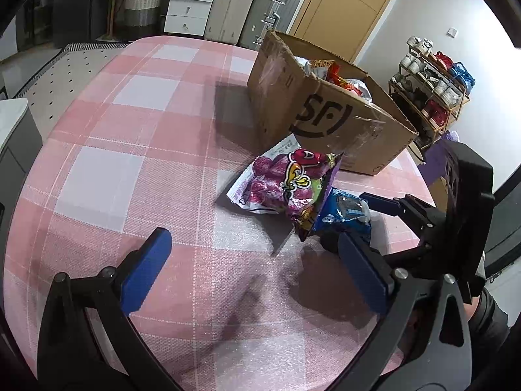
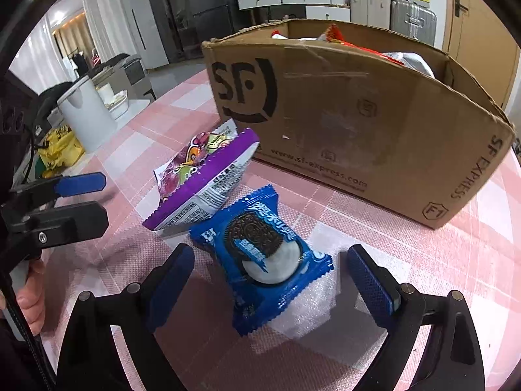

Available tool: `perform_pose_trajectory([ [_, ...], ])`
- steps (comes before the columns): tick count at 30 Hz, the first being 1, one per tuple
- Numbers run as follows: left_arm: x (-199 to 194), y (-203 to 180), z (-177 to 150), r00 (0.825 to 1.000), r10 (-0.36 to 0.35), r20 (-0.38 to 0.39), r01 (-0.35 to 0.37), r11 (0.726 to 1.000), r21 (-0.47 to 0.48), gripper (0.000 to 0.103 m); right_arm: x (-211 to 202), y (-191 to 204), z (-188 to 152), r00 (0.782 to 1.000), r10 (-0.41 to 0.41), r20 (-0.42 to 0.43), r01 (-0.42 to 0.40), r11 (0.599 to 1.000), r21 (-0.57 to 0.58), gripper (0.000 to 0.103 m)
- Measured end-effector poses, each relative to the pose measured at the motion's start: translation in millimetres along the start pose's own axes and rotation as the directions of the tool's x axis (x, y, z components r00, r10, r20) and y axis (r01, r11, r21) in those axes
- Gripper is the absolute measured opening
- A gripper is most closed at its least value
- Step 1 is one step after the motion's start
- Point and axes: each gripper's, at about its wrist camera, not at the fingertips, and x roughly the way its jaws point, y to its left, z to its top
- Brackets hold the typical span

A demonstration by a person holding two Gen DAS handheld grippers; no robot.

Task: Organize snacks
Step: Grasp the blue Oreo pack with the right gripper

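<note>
Down on the pink checked desk (image 2: 456, 260), the right tool (image 2: 270, 280) stands spread wide with the blue cookie packet (image 2: 263, 257) lying flat between its two blue pads; neither pad touches the wrapper, so nothing is grasped. The packet shows a dark sandwich cookie on its face and rests on the cloth just in front of the cardboard box (image 2: 374, 123). Touching its far corner is a purple snack bag (image 2: 202, 176), tilted up on one edge, with a white sweet-potato bag (image 1: 260, 176) lying partly beneath it in the left wrist view. The box stands open-topped just behind these packets, with red and white snack wrappers (image 1: 338, 81) showing above its rim.

The left tool (image 1: 257, 267) is released as well, its pads far apart over bare cloth, near the packets but touching none. In the right wrist view a person's hand (image 2: 29, 299) holds its handle at the left edge.
</note>
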Motion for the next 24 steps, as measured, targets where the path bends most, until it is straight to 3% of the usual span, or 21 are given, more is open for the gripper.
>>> perform_pose_trajectory([
  [4, 2, 1, -2, 1.000, -0.006, -0.011, 0.006, 1.000, -0.001, 0.102, 3, 15, -1, 0.999, -0.033, -0.005, 0.032, 0.997, -0.067, 0.082],
  [9, -2, 3, -5, 1.000, -0.013, -0.005, 0.013, 1.000, -0.009, 0.102, 2, 25, -2, 1.000, -0.025, -0.003, 0.025, 0.994, -0.103, 0.052],
  [11, -3, 4, -6, 1.000, -0.012, -0.009, 0.012, 1.000, -0.014, 0.102, 1, 23, -2, 1.000, -0.015, -0.006, 0.014, 0.996, -0.086, 0.045],
  [24, 0, 1, -10, 0.999, -0.012, -0.043, 0.012, 1.000, -0.017, 0.102, -31, -13, -30, 0.998, 0.057, 0.024, -0.059, 0.995, 0.084, 0.045],
])
